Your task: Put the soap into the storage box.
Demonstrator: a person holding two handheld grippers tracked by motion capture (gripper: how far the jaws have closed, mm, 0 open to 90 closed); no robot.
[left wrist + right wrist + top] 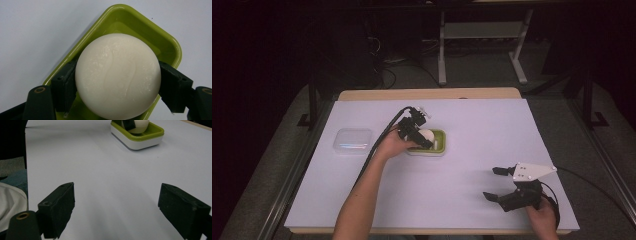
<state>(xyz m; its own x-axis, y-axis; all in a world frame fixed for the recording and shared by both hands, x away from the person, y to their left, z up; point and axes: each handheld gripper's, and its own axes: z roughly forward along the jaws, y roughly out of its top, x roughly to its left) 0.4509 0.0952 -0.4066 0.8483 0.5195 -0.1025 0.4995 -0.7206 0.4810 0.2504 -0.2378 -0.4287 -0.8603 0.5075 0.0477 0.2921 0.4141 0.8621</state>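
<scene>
Nearby, clear lid (353, 140) left of green dish (441, 145), apart

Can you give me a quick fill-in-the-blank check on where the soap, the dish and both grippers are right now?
1. The left gripper has its jaws shut on the round white ____.
2. The soap is over the ____ dish.
3. The right gripper rests near the table's front edge with its jaws ____.
4. The clear lidded box sits on the white table cover to the ____ of the dish in the high view.

Missing words: soap; green; open; left
</scene>
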